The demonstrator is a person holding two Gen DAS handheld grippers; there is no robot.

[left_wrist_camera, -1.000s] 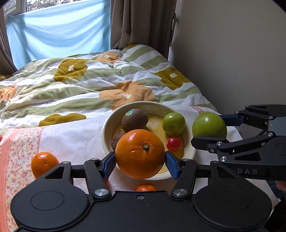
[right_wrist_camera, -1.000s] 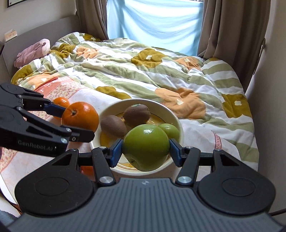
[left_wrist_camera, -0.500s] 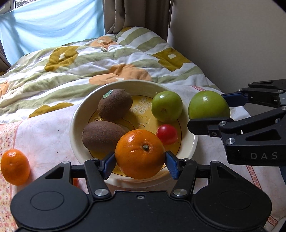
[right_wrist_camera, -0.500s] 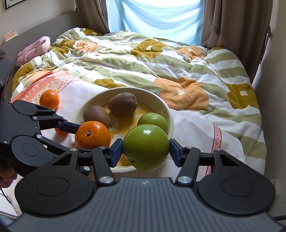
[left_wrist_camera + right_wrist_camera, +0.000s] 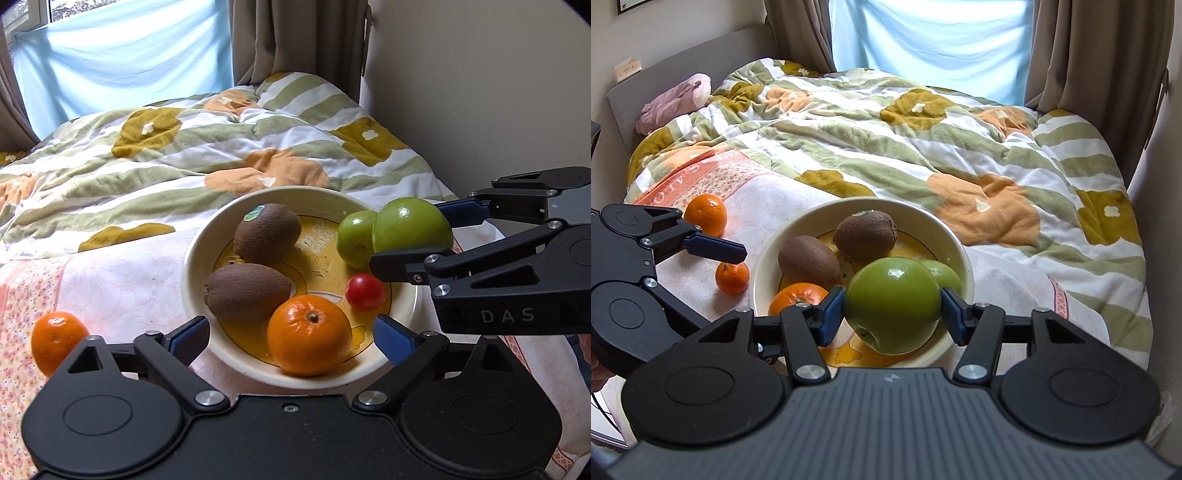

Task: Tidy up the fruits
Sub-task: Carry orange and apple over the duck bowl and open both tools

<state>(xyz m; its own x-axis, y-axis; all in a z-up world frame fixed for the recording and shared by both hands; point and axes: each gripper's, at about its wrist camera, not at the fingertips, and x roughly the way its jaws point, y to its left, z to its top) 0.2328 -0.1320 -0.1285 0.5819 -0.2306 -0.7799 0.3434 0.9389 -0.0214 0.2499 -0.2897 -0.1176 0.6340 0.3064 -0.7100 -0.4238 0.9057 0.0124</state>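
Note:
A cream bowl on the bed holds two kiwis, a small green apple, a red cherry tomato and a large orange. My left gripper is open, its fingers spread either side of the orange, which rests in the bowl. My right gripper is shut on a large green apple and holds it over the bowl's right side; it also shows in the left wrist view.
Two small mandarins lie on the floral cloth left of the bowl; one shows in the left wrist view. A striped duvet covers the bed behind. A wall is close on the right.
My left gripper opened and let the orange go into the bowl. My right gripper carried the green apple further over the bowl.

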